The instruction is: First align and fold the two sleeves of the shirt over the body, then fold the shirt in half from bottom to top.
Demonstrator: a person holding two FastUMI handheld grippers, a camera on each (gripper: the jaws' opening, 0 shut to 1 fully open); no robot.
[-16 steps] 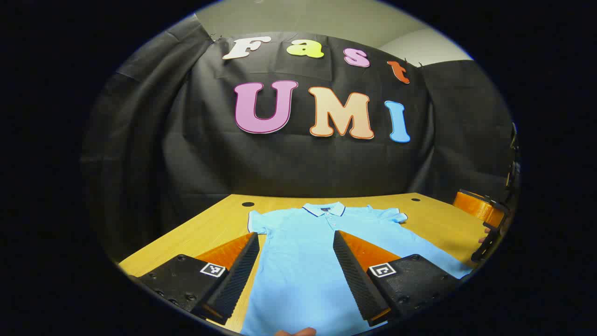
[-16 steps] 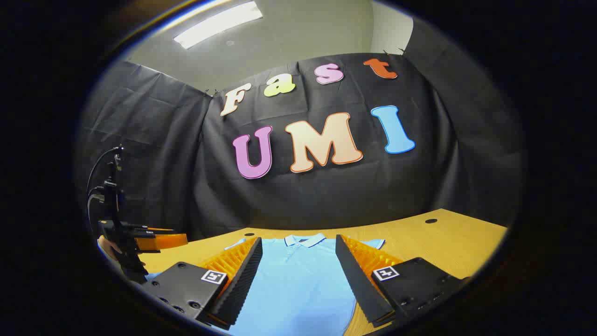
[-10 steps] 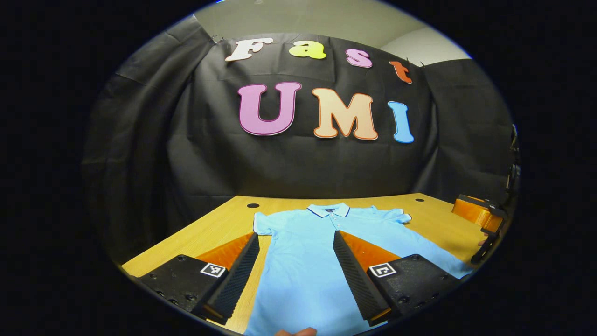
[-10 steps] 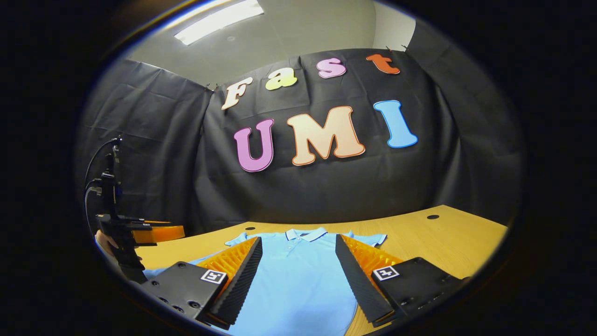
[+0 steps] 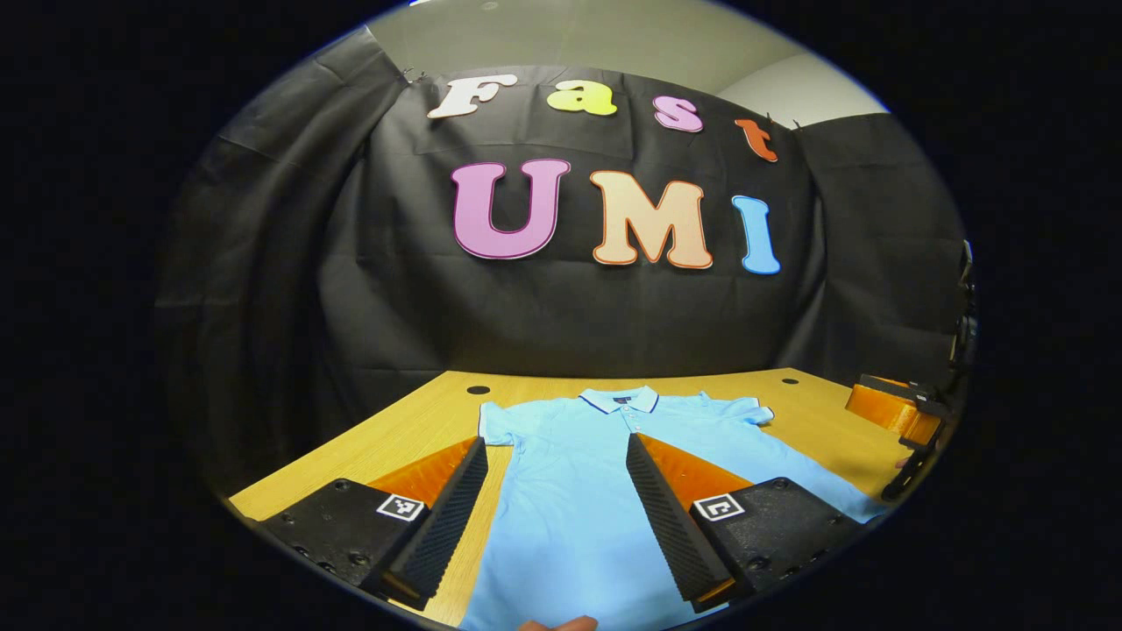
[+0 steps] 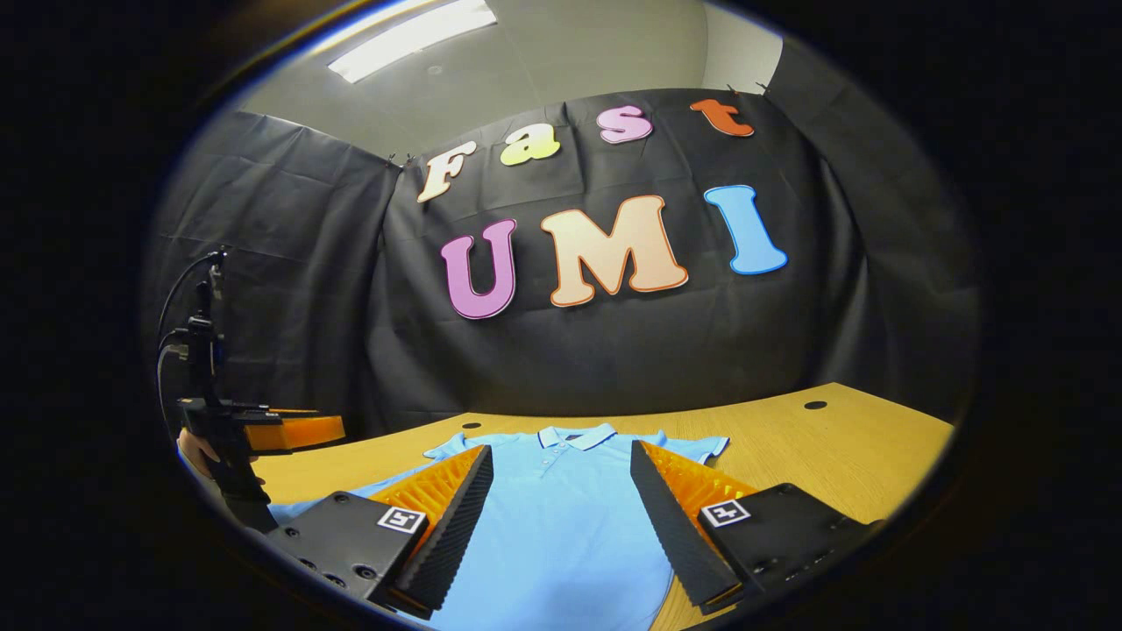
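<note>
Your left gripper (image 5: 554,517) and right gripper (image 6: 561,517) both stand wide and hold nothing. Between and beyond the jaws the shirt (image 5: 578,473) lies flat on the table (image 5: 412,421), sleeves not yet folded; all folds remain.

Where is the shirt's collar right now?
In the left gripper view the collar lies at the far end of the blue shirt, toward the booth wall, between the two spread sleeves on the wooden table.
</note>
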